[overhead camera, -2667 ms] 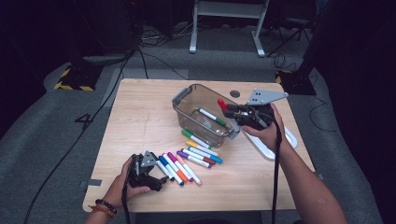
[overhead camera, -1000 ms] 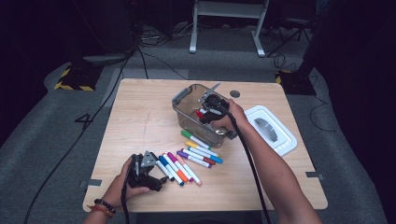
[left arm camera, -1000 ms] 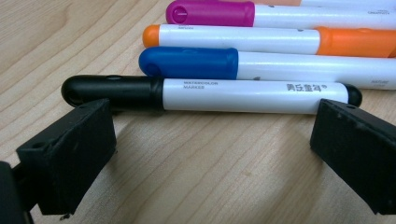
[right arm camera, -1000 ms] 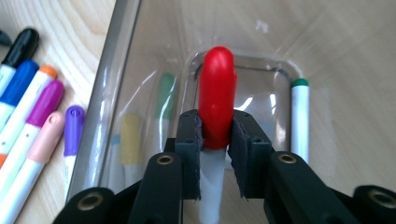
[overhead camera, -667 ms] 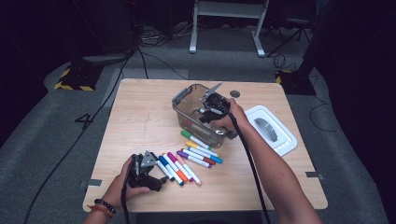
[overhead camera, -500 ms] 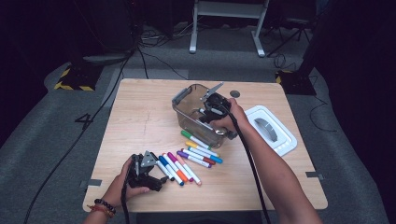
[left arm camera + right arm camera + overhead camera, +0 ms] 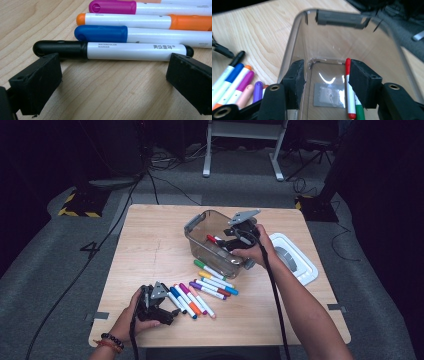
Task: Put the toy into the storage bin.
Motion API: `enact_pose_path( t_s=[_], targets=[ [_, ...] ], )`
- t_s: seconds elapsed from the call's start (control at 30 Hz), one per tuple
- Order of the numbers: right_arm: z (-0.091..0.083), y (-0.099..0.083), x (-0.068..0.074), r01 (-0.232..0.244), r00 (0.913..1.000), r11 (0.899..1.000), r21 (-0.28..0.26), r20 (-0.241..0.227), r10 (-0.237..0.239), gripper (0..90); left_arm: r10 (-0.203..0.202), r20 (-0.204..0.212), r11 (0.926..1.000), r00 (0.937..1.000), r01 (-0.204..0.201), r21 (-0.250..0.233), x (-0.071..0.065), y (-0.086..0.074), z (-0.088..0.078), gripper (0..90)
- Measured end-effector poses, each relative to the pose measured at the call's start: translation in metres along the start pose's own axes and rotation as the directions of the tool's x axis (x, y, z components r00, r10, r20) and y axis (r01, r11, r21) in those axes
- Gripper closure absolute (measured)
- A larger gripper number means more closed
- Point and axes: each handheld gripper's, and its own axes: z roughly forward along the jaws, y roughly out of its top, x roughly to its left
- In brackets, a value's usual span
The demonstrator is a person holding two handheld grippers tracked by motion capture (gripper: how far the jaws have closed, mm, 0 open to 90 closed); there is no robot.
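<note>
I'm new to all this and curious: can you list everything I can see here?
table: one, light wood, centre.
clear bin: one, grey latches, on table.
markers in bin: two seen, red and green.
loose markers: about a dozen, mixed colours, in front of bin.
black marker: one, nearest left tool.
white lid: one, right of bin.
left tool: open, at black marker.
right tool: over bin, has just been opening, holding nothing.

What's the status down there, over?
Right claw just opened over the bin, red marker dropped inside. Left claw open, facing the black marker. Nothing in the way.
</note>
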Motion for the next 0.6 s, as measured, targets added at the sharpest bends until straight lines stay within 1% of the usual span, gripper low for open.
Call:
enact_pose_path(
  t_s=[0.13, 0.23, 0.3, 0.43, 0.6],
  targets=[
    [-0.022, -0.006, 0.002, 0.008, 1.0, 0.999, -0.049, -0.001, -0.008, 45.4, 0.0, -0.001, 1.0, 1.0, 0.0, -0.002, 0.0, 0.0, 0.0, 0.5],
    [-0.035, -0.012, 0.005, 0.021, 0.9998, 0.998, -0.067, 0.006, -0.021, 45.3, 0.0, 0.0, 1.0, 1.0, 0.0, 0.0, 0.0, 0.0, 0.0, 0.5],
    [-0.043, -0.017, 0.007, 0.029, 0.9996, 0.996, -0.08, 0.002, -0.029, 45.2, -0.001, 0.0, 1.0, 1.0, 0.001, 0.0, 0.0, 0.0, 0.0, 0.5],
    [-0.062, -0.032, 0.014, 0.048, 0.9988, 0.994, -0.102, -0.002, -0.049, 45.2, 0.0, 0.0, 1.0, 1.0, 0.0, 0.0, 0.0, 0.0, 0.0, 0.5],
    [-0.076, -0.054, 0.024, 0.063, 0.9976, 0.991, -0.116, -0.019, -0.066, 45.3, -0.001, -0.001, 1.0, 1.0, 0.001, -0.002, 0.0, 0.0, 0.0, 0.5]
  ],
)
